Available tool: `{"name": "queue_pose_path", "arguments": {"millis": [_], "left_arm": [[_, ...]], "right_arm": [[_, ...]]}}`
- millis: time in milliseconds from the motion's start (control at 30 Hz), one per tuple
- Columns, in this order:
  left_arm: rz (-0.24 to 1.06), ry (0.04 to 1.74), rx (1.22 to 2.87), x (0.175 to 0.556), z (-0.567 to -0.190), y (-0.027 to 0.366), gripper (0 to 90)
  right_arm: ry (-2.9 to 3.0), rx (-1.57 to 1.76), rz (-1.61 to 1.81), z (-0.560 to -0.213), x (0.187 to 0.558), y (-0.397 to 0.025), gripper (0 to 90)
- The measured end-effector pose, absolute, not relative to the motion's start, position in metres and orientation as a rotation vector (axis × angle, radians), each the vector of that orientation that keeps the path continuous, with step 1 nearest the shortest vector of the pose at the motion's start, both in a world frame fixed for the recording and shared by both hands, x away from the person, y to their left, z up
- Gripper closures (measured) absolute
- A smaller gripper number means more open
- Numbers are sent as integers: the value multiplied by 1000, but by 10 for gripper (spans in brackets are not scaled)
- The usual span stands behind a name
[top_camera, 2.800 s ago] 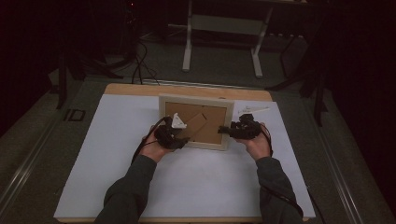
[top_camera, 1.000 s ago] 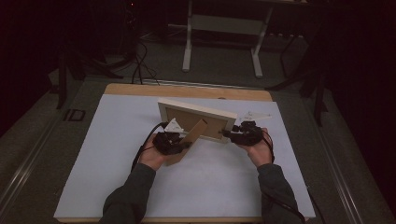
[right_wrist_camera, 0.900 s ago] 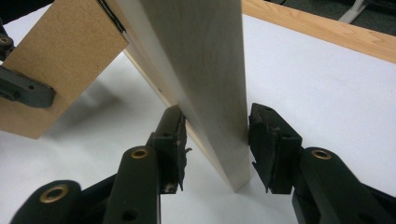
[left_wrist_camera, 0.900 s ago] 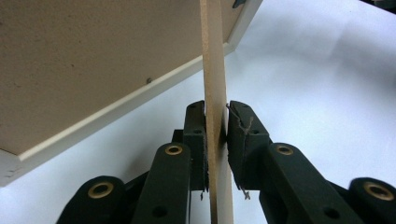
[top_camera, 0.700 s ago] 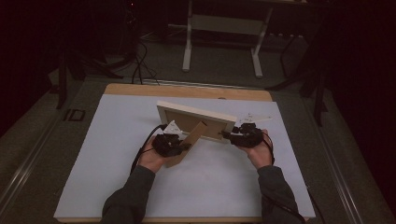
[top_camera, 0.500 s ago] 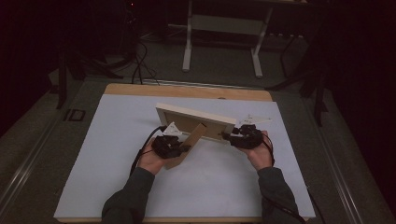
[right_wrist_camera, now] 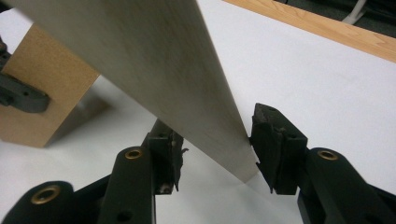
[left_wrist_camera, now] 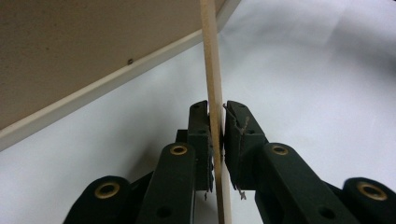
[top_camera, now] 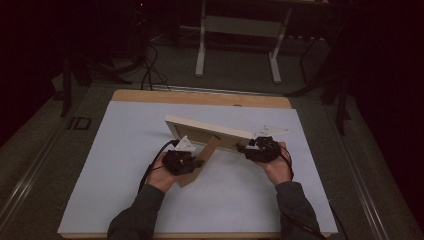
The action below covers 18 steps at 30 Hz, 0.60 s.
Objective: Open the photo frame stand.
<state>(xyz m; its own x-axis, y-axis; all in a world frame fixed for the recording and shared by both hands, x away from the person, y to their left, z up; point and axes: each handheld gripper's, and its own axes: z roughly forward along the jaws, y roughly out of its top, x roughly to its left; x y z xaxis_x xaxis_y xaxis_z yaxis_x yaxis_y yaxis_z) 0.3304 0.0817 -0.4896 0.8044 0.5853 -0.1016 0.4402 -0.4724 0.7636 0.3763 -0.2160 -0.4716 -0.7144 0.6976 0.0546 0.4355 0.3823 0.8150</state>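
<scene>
A wooden frame [top_camera: 210,129] stands tilted on the white table [top_camera: 125,150], its back toward the person, near the table's middle. Its brown stand [top_camera: 202,160] slants down from the back to the table. The left tool [top_camera: 192,162] is clamped on this stand; in the left gripper view the thin board [left_wrist_camera: 215,116] sits pinched edge-on between the two jaws. The right tool [top_camera: 246,148] is at the frame's right end. In the right gripper view its jaws stand apart on either side of the frame's pale edge [right_wrist_camera: 187,93], the right jaw touching it, the left just clear.
</scene>
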Motion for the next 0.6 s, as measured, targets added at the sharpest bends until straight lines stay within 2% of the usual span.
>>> {"name": "queue_pose_path", "arguments": {"millis": [600], "left_arm": [[221, 735, 2152, 321, -494, 80, 793]], "right_arm": [[2348, 956, 1215, -473, 370, -212, 532]]}}
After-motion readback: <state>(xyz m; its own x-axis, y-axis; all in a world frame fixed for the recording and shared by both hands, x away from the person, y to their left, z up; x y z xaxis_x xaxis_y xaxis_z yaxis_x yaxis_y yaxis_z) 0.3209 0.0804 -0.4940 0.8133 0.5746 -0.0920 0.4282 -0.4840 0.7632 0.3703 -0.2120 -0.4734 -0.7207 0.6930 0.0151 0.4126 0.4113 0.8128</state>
